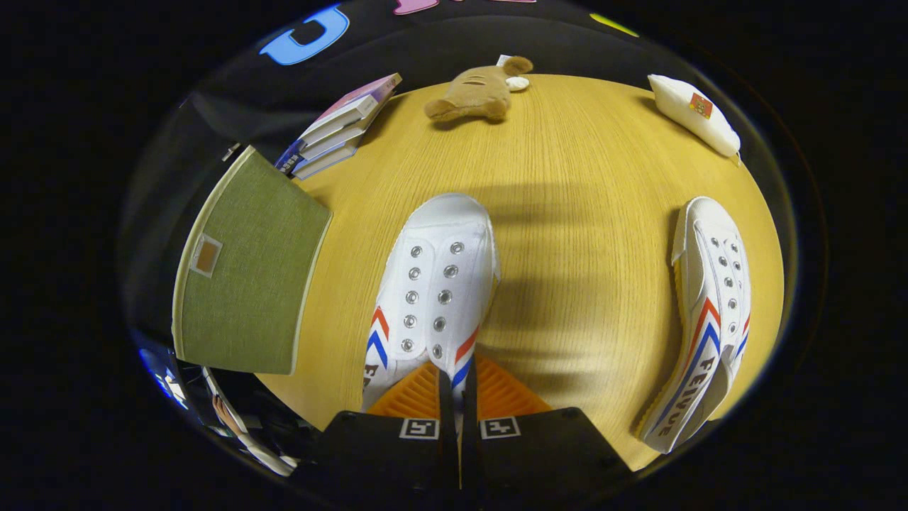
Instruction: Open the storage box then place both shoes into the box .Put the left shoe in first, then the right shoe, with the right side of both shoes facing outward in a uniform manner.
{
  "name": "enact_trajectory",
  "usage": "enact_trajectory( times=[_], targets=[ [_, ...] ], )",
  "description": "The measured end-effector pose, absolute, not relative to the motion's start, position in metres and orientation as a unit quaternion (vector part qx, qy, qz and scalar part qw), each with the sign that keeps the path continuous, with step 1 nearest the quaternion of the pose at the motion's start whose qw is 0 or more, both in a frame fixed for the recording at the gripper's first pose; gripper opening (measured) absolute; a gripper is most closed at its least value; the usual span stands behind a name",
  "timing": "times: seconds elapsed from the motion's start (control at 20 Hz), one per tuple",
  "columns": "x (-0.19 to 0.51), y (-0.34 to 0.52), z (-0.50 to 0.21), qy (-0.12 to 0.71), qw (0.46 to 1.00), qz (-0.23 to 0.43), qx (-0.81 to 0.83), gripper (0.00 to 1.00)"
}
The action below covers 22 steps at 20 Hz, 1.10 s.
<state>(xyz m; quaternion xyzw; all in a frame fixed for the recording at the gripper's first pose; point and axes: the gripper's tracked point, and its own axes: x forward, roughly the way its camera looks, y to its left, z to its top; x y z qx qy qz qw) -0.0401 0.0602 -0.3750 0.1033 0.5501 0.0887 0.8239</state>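
Between my fingers: gripper (456,397) pinched on the tongue edge of the near shoe (434,284).
I judge the shoe held for carrying; its toe points away. Left, the green storage box (241,284) looks lidded. Second shoe (709,312) lies on its side to the right on the table (582,184); books (340,128) and plush toy (475,92) beyond.

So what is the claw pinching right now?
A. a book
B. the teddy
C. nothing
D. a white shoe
D: the claw is closed on the back of the white shoe lying between its fingers, while the teddy and books sit far beyond on the table.
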Motion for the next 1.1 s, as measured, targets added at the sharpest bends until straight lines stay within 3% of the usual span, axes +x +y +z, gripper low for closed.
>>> enact_trajectory(
  times=[0.65,1.1],
  targets=[
    [-0.046,0.077,-0.263,0.502,0.843,0.002,0.194,0.06],
    [-0.036,0.201,-0.155,0.436,0.872,0.031,0.219,0.06]
  ],
)
